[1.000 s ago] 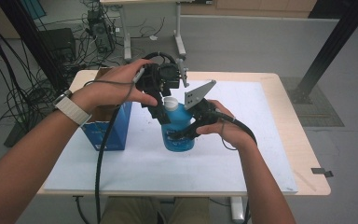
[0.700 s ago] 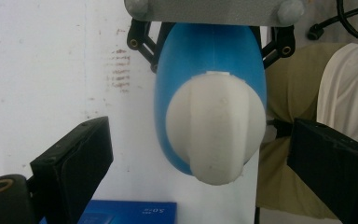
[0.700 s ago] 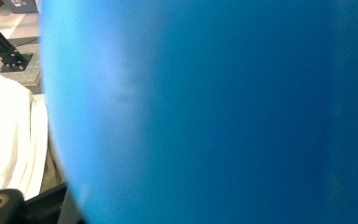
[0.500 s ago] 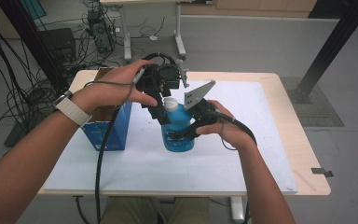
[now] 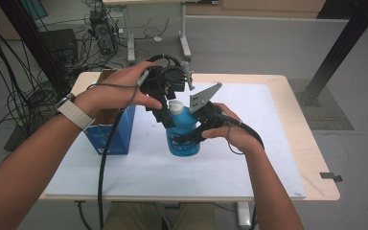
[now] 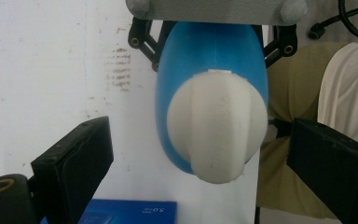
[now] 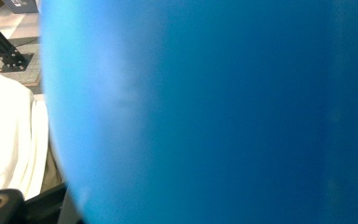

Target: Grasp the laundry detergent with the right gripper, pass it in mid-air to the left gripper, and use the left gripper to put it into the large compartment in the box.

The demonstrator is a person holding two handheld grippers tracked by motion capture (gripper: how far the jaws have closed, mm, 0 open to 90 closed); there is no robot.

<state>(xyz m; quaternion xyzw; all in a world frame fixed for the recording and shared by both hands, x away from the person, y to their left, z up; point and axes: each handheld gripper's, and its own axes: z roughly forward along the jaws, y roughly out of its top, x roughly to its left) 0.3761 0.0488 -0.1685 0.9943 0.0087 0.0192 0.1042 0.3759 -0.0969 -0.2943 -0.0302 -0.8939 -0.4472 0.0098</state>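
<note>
Clearly the work is at its opening stage: the blue bottle (image 5: 183, 132) stands upright near the middle of the white mat (image 5: 249, 158), just right of the blue carton (image 5: 115, 136), and its white cap (image 5: 175, 106) is on. From the left, the left gripper (image 5: 165, 112) comes down over the cap with its jaws spread wide to either side; in the left gripper view the cap (image 6: 216, 128) sits between the two black pads with clear space on both flanks, so nothing is clamped yet. To the right, the right gripper (image 5: 194, 136) is closed on the bottle's body and steadies it. By my judgement the bracing is done, and what remains is closing on the cap and twisting it off.

The high view gives the layout: carton, bottle and both hands on the table (image 5: 316, 158). The left gripper view alone settles the gap around the cap. The right gripper view presses so close that the bottle (image 7: 214, 112) is a blur of blue, with pale cloth at its left edge
</note>
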